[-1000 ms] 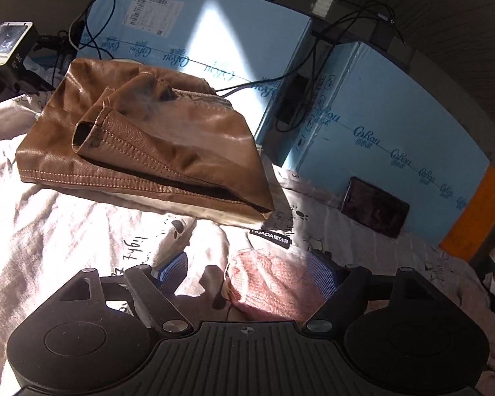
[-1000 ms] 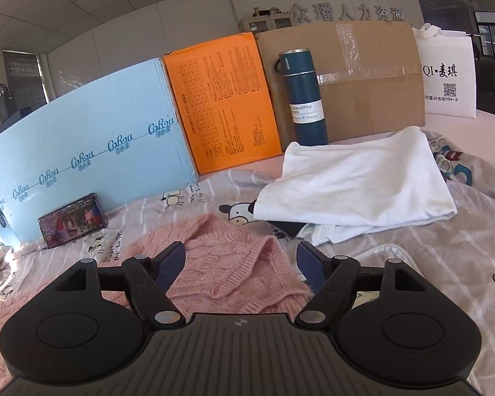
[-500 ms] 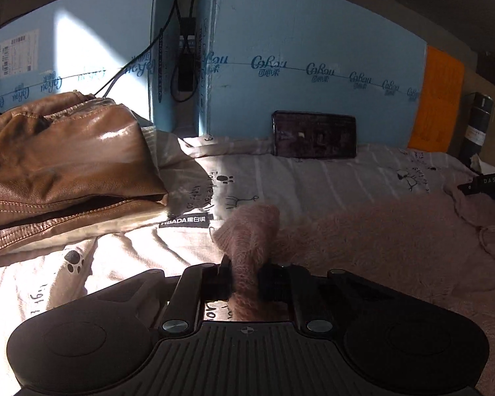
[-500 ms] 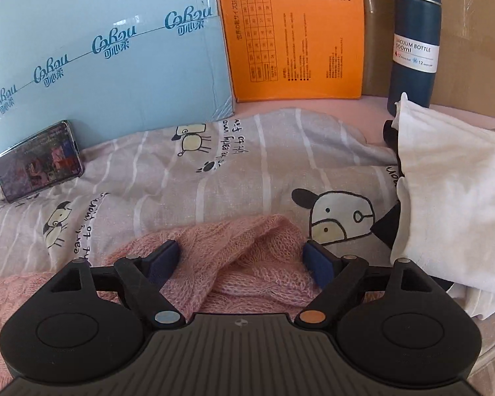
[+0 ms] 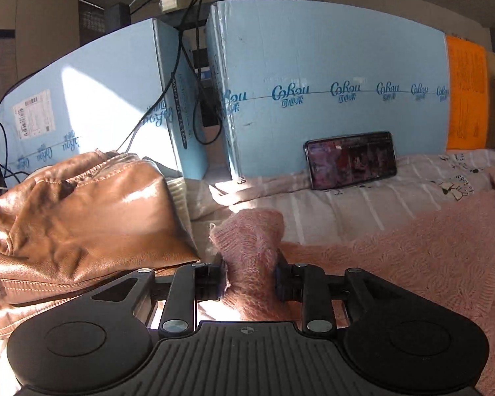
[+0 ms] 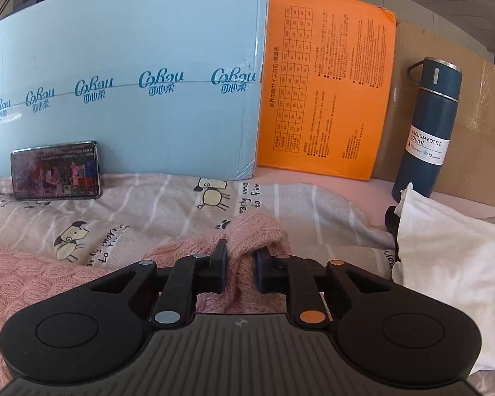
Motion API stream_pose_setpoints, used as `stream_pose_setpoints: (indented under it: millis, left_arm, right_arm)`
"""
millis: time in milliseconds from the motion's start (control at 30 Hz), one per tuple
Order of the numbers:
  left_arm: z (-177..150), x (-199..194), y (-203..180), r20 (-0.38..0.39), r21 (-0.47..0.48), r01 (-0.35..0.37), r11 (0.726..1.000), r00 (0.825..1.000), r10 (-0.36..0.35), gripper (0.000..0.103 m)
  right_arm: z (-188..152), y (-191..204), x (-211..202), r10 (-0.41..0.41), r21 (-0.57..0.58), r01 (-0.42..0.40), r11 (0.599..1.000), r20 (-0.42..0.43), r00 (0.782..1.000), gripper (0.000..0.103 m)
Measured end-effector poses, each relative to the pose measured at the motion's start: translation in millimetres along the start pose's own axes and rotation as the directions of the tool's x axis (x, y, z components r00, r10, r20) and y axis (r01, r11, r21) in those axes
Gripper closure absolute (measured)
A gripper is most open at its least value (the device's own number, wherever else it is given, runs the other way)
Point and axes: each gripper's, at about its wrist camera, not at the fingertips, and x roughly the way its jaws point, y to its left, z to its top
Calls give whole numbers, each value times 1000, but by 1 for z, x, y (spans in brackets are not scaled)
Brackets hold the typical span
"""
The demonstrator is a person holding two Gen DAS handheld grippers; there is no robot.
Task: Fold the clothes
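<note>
Pink knit sweater (image 5: 412, 247) lay flat for folding. Left gripper (image 5: 250, 275), jaws easing apart, and right gripper (image 6: 241, 272), jaws closing, each pinched an edge, probably for lifting.

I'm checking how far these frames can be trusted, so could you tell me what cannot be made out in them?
- Left wrist view: the pink sweater runs off the right edge; its full shape is unknown.
- Left wrist view: the brown leather jacket is cut off at the left edge.
- Right wrist view: the white garment runs off the right edge.
- Both views: the phone screen is too small and blurred to read.
</note>
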Motion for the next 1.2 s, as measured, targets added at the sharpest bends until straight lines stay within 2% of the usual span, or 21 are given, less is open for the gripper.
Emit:
stream_pose_setpoints:
  millis: [33, 67, 100, 133, 167, 200, 300, 367, 400, 467, 567, 600, 667, 700, 767, 833, 933, 1033, 1067, 1133, 1200]
  left_arm:
    - [-3, -1, 2, 0, 2, -35, 999, 999, 35, 56]
    - [-5, -4, 4, 10, 0, -80, 997, 997, 80, 45]
    - [-7, -7, 7, 20, -4, -124, 992, 992, 124, 39]
    - [-8, -10, 11, 29, -18, -160, 987, 987, 160, 28]
    - [-10, -13, 15, 34, -33, -193, 981, 980, 194, 21]
    - [-11, -12, 19, 10, -44, -217, 975, 976, 217, 19]
    - [-16, 0, 31, -102, -64, -274, 960, 958, 267, 17]
    - [-17, 11, 42, -181, -106, -274, 956, 951, 252, 16]
    - [-19, 13, 48, -192, -141, -259, 956, 954, 230, 15]
    - [-22, 11, 58, -189, -209, -239, 948, 961, 200, 14]
    - [-25, -1, 68, -145, -301, -262, 917, 963, 228, 14]
    - [-26, -10, 73, -98, -348, -267, 899, 964, 248, 14]
    - [-27, -27, 80, -14, -435, -243, 867, 965, 264, 14]
    - [-28, -39, 83, 37, -487, -203, 849, 967, 253, 14]
    - [-33, -59, 87, 127, -563, -89, 822, 973, 192, 9]
    - [-39, -73, 85, 183, -591, 7, 807, 975, 126, 7]
    - [-48, -81, 78, 201, -592, 67, 803, 977, 67, 7]
    - [-57, -78, 73, 185, -594, 100, 798, 983, 15, 7]
    - [-60, -76, 73, 171, -597, 103, 795, 985, 0, 7]
    - [-66, -70, 72, 146, -607, 108, 787, 989, -23, 7]
    - [-69, -68, 74, 132, -625, 107, 773, 991, -31, 7]
  right_arm:
    - [-4, 2, 4, -18, -5, 17, 1000, -13, 1000, 79]
    - [-6, 3, 7, -33, -5, 33, 999, -19, 999, 70]
    - [-7, 3, 7, -49, -2, 49, 999, -17, 999, 60]
    - [-8, 3, 6, -63, 2, 63, 998, -13, 998, 56]
    - [-8, 1, 5, -74, 10, 74, 997, -4, 997, 46]
    - [-9, 0, 4, -82, 17, 82, 996, -1, 997, 37]
    - [-11, -4, 7, -84, 39, 84, 996, -19, 996, 32]
    - [-12, -6, 7, -81, 50, 82, 995, -22, 996, 30]
    - [-12, -6, 6, -80, 57, 81, 995, -18, 997, 29]
    - [-12, -10, 1, -70, 84, 69, 994, 6, 998, 28]
    - [-9, -24, -21, -34, 165, 17, 986, 102, 994, 28]
    - [-7, -29, -32, -25, 193, -2, 981, 134, 991, 27]
    - [-3, -38, -55, -6, 245, -43, 968, 195, 981, 26]
    - [-2, -41, -69, 7, 267, -66, 961, 217, 976, 26]
    - [-1, -45, -97, 41, 304, -121, 945, 258, 965, 26]
    - [-9, -39, -121, 110, 295, -190, 937, 267, 957, 27]
    - [-26, -19, -151, 209, 247, -269, 931, 243, 947, 28]
    - [-49, 12, -165, 320, 172, -345, 923, 159, 934, 35]
    - [-56, 21, -164, 335, 147, -353, 924, 134, 933, 35]
    - [-65, 33, -153, 320, 126, -327, 937, 69, 945, 37]
    - [-69, 38, -138, 293, 133, -291, 947, 4, 956, 48]
